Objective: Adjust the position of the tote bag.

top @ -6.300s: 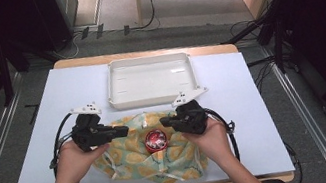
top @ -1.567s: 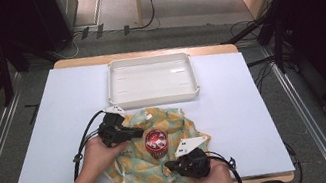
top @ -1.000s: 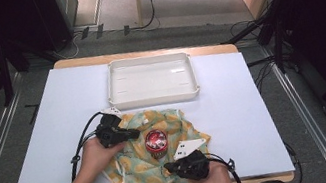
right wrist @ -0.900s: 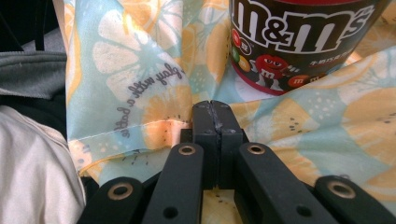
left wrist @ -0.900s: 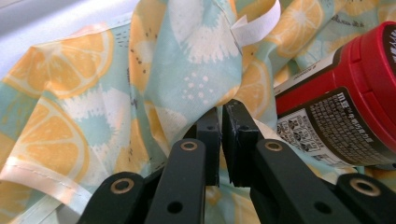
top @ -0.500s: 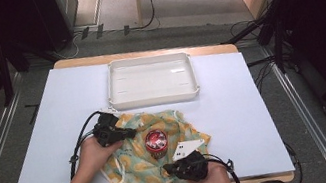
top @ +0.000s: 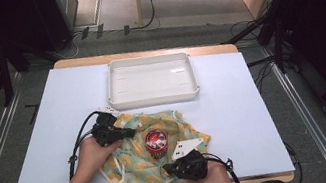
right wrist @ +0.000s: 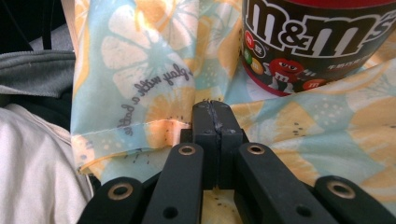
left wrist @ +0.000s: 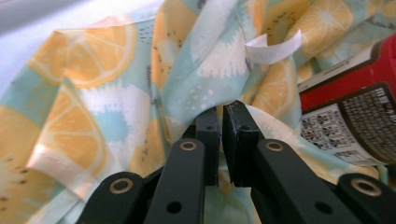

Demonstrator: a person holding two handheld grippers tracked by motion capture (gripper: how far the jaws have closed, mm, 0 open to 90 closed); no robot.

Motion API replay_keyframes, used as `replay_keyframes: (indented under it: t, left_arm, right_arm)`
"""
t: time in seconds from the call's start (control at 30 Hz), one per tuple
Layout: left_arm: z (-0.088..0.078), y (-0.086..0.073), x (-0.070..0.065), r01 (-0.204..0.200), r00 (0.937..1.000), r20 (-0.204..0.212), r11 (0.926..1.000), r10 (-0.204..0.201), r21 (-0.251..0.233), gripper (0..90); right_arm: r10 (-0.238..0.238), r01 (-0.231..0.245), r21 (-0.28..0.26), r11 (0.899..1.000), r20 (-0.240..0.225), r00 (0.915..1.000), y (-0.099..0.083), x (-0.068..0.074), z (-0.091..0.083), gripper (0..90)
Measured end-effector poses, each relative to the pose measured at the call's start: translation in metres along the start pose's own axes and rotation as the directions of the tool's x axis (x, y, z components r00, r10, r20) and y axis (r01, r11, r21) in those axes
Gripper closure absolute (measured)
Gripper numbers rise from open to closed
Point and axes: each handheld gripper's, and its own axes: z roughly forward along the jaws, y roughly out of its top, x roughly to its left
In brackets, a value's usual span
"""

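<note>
Cloth (top: 136,169) lies crumpled on the near half of the bench (top: 45,127), just in front of the white tray (top: 151,79), which it does not touch. A red M&M's tub (top: 155,141) stands upright on the middle of the cloth.

Left claw (top: 130,133): over the cloth's far-left part, pointing right toward the tub. In the left gripper view its jaws are clamped on a raised fold of the cloth (left wrist: 187,93), fabric pinched between the pads; the tub (left wrist: 355,116) sits just beyond, to the right.

Right claw (top: 168,167): at the cloth's near edge, pointing left. In the right gripper view the jaws are pressed together on the cloth's hem (right wrist: 159,126); the tub (right wrist: 317,42) stands just past the claw tips.

Orientation: the cloth's long axis runs roughly left to right across the bench, its right corner reaching furthest toward the bench's right side.

Appearance: thin fabric, pale blue-green ground printed with orange and white citrus slices, small cursive lettering near the hem, a white label tag (left wrist: 273,49) sticking up from a seam. Surface rumpled, edges lifted where held.
</note>
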Motion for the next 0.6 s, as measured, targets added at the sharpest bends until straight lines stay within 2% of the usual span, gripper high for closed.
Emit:
replay_keyframes:
  t: [0.17, 0.47, 0.6]
  left_arm:
    - [-0.005, 0.001, -0.002, -0.008, 1.0, 0.004, 0.9997, 0.008, -0.023, 85.5]
    - [-0.016, 0.005, -0.014, -0.059, 0.9982, 0.005, 0.9964, 0.06, -0.06, 83.5]
    - [-0.021, 0.007, -0.02, -0.081, 0.9966, 0.011, 0.9937, 0.082, -0.078, 82.3]
  right_arm:
    - [-0.007, 0.007, -0.008, 1.0, 0.011, 0.9999, 0.003, -0.001, -0.004, 90.0]
    - [0.011, -0.011, -0.036, 0.999, 0.007, 0.9999, 0.007, -0.005, -0.015, 89.9]
    - [0.017, -0.017, -0.056, 0.998, 0.006, 0.9998, 0.01, -0.005, -0.021, 86.7]
